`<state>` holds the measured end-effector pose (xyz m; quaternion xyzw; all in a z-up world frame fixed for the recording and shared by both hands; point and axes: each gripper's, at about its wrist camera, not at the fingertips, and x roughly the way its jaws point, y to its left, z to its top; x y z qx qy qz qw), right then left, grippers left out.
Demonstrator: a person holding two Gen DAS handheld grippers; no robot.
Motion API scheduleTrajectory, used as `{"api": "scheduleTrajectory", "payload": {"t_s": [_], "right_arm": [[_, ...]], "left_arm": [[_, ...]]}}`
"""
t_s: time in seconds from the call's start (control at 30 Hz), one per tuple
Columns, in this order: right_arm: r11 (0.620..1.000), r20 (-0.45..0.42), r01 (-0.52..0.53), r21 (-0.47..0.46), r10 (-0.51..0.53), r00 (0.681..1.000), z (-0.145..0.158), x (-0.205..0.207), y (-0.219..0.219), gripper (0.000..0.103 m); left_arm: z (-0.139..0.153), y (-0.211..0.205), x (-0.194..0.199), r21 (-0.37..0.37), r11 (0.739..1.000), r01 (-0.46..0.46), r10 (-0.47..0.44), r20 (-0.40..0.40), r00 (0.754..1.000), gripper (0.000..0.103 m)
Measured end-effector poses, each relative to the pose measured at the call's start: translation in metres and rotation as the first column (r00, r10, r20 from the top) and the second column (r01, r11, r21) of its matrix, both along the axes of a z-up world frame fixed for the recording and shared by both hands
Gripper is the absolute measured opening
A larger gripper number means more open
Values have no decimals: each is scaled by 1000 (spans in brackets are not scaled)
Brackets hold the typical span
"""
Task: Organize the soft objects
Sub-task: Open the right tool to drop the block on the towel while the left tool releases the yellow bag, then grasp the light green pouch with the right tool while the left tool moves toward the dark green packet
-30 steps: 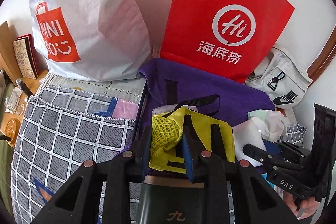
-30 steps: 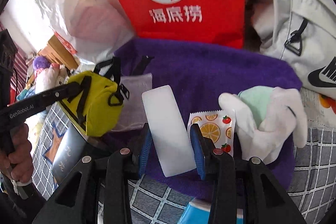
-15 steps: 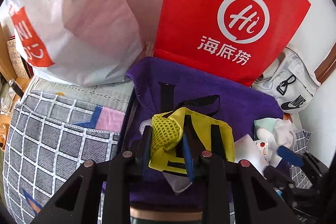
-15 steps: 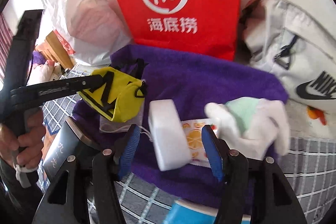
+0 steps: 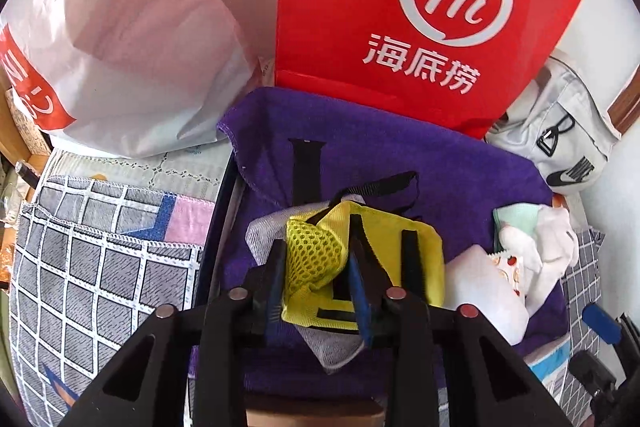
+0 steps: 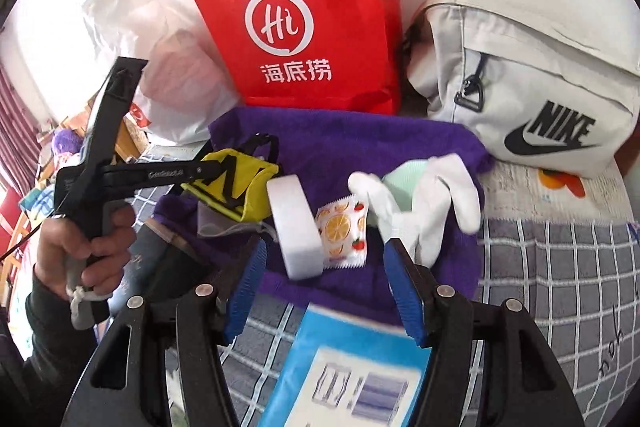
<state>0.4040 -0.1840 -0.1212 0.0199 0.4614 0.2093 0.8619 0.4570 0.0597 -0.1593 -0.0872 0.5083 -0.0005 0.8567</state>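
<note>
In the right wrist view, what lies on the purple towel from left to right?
Yellow pouch → white sponge block → orange-print sachet → white gloves.

The purple towel (image 6: 360, 139) looks like fuzzy cloth. The red bag (image 6: 304, 7) is smooth paper. The yellow pouch (image 5: 316, 255) has open mesh.
</note>
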Motion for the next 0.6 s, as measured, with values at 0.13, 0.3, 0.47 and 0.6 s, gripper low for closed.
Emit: {"api": "scheduleTrajectory", "payload": {"t_s": [0.13, 0.3, 0.47, 0.6], "right_arm": [[1000, -14, -7, 12, 8, 1000, 0, -17, -3, 61], [1000, -12, -12, 5, 12, 1000, 10, -35, -2, 61], [999, 32, -35, 8, 35, 999, 28, -67, 5, 61], [998, 30, -67, 5, 67, 997, 28, -92, 14, 61]], "left_arm": [[9, 1, -10, 7, 1000, -9, 9, 1, 1000, 42], [27, 3, -33, 24, 1000, -15, 15, 14, 1000, 42], [46, 5, -67, 15, 1000, -23, 22, 46, 999, 45], [57, 6, -97, 1, 1000, -14, 14, 68, 998, 45]]}}
